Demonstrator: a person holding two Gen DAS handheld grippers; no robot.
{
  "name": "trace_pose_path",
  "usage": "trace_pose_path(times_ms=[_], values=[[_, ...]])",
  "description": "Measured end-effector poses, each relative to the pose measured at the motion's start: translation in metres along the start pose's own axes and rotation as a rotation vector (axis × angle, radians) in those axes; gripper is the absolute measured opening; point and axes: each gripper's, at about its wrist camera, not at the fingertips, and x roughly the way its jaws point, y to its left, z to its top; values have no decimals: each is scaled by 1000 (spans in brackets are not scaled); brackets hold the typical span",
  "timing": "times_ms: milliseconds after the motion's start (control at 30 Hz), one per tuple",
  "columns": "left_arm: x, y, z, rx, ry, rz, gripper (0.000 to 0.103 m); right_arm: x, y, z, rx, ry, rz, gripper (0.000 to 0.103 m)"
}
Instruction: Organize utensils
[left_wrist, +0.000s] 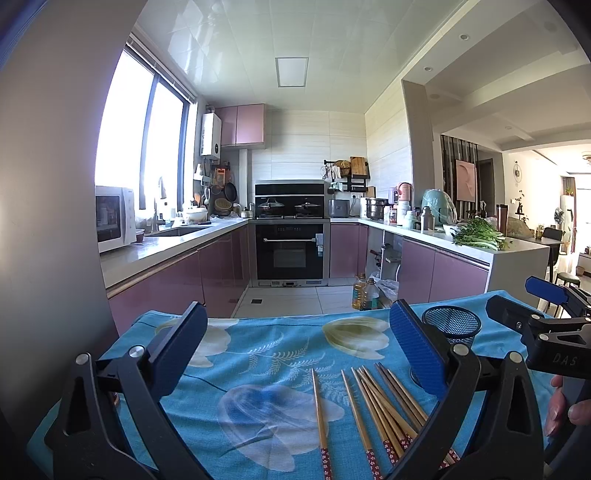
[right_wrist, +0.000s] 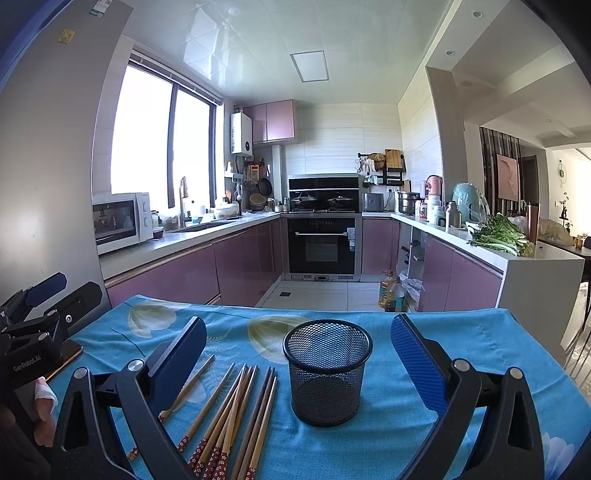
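On tablecloth (right_wrist: 388, 435), chopsticks (right_wrist: 236, 417) lie lengthwise; tips away.

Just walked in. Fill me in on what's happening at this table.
A person holds a two-finger gripper in each hand over a blue floral tablecloth. Wooden chopsticks lie loose on the cloth beside an upright black mesh cup, which looks empty. The left gripper and right gripper are both open and hold nothing. No chopstick is in the cup yet.
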Motion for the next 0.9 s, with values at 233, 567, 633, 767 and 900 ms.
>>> trace_pose_path(times_ms=[233,567,633,767,900], values=[[0,0,0,0,1,-1,97,0,-1,0,2,-1,1,97],[-1,-1,0,1,0,0,97,0,0,0,4,-1,1,97],[-1,-1,0,0,0,0,97,0,-1,0,4,0,0,97],[-1,-1,0,2,-1,0,97,0,-1,0,4,0,1,97],[-1,-2,0,2,-2,1,97,0,-1,0,5,-3,0,97]])
